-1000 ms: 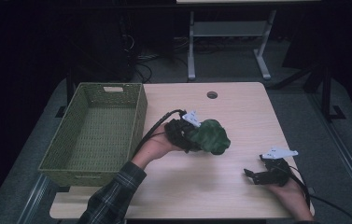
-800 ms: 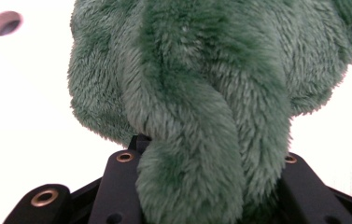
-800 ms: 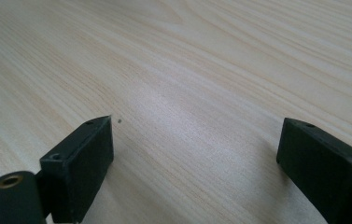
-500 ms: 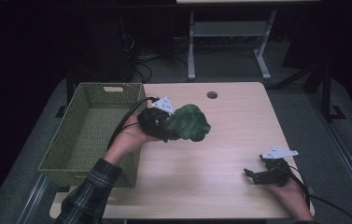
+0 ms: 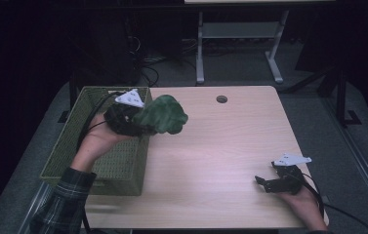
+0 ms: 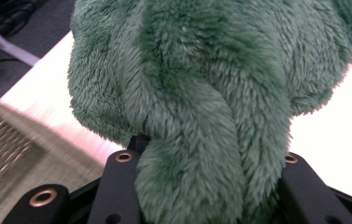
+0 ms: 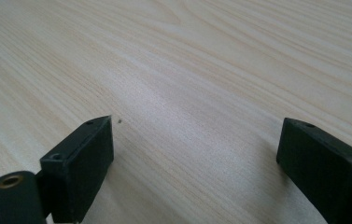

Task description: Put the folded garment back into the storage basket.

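Worktop (image 5: 230, 146) light wood, cable hole near its far edge; a green woven basket (image 5: 64, 161) sits along its left edge, running from the near-left corner most of the way to the far-left one. Basket interior looks empty from the high view, as far as I can see past the forearm. I have the green plush toy (image 5: 164, 114) clamped in the left gripper (image 5: 140, 122), lifted clear of the worktop and hanging just over the basket's right rim near its far end; most of the toy's bulk sits on the worktop side of that rim. In the left gripper view, fur bulges between both jaws (image 6: 197, 140), so the grip reads firm. Right gripper (image 5: 269, 184) rests near the worktop's near-right corner, jaws apart with bare wood between them. My read: carry step, toy in transit to the basket. Next move calls for carrying it further left until it hangs over the basket's open middle, lowering a little, then spreading the jaws to drop it. Watch that the trailing cable (image 5: 91, 126) does not snag the rim.
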